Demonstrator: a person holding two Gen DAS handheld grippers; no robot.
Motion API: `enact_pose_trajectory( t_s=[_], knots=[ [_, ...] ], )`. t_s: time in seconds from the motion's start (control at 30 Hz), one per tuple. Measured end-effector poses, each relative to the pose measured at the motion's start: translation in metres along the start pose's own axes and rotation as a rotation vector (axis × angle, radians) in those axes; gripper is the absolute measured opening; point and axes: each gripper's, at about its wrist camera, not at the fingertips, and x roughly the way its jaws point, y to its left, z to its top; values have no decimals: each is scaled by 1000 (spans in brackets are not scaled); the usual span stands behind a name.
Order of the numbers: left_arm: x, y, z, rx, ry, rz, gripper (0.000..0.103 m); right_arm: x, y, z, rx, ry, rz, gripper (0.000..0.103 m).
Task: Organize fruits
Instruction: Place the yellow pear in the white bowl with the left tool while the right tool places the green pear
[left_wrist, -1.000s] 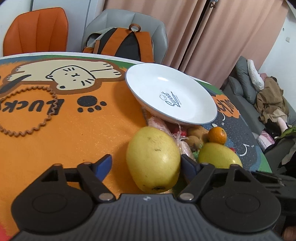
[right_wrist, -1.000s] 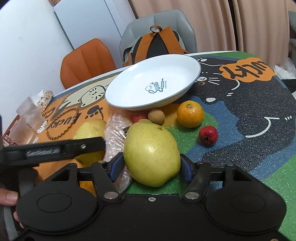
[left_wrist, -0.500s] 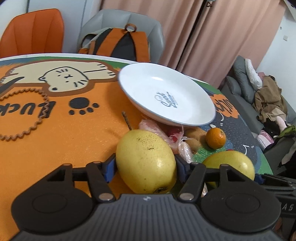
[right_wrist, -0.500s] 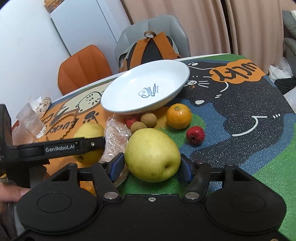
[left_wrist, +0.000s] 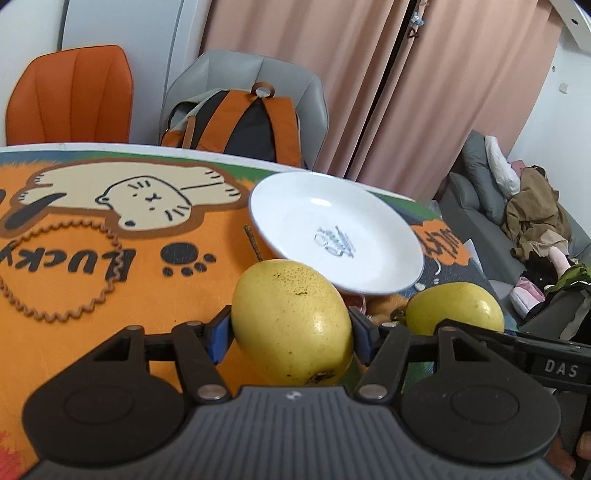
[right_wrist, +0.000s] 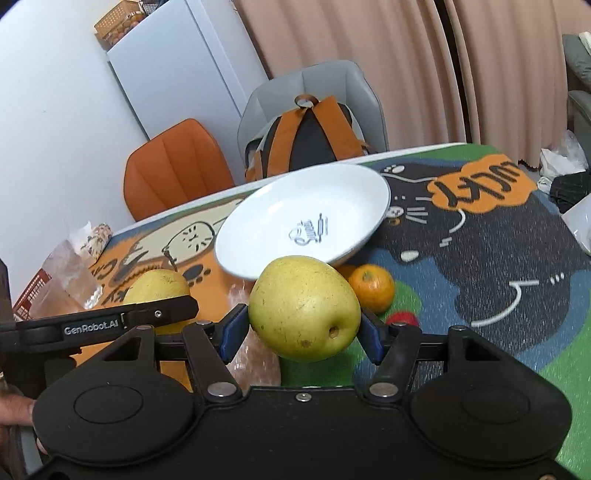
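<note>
The left claw (left_wrist: 291, 334) grips a yellow pear (left_wrist: 291, 325). The right claw (right_wrist: 303, 332) grips a second pear (right_wrist: 304, 308). A white plate (right_wrist: 266, 254) sits at twelve o'clock on the desk (right_wrist: 517, 258).

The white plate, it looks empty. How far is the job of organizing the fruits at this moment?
Done: nothing yet; the white plate holds no fruit. In hand: the left gripper clamps one yellow pear, and the right gripper clamps the other pear. Left: both pears, the orange and the small red fruit on the mat.
</note>
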Motion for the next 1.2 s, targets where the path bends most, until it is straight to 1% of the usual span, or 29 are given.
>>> enact_pose_trajectory(
  t_s=[0.27, 0.47, 0.8, 0.97, 1.1, 1.2],
  knots=[
    [1, 1, 15, 8, -21, 4, 62, 7, 0, 19, 2, -30, 4, 60],
    [7, 3, 25, 9, -27, 15, 62, 22, -1, 35, 0, -41, 6, 60],
    [27, 3, 42, 15, -15, 20, 62, 59, -1, 51, -7, -19, 17, 60],
    [39, 3, 49, 18, -9, 25, 62, 81, -2, 54, -10, 12, 11, 60],
    [50, 5, 56, 16, 2, 34, 62, 97, -1, 50, -30, 52, -12, 60],
    [57, 5, 62, 25, 5, 34, 62, 97, 0, 50, -47, 40, 3, 61]
  ],
)
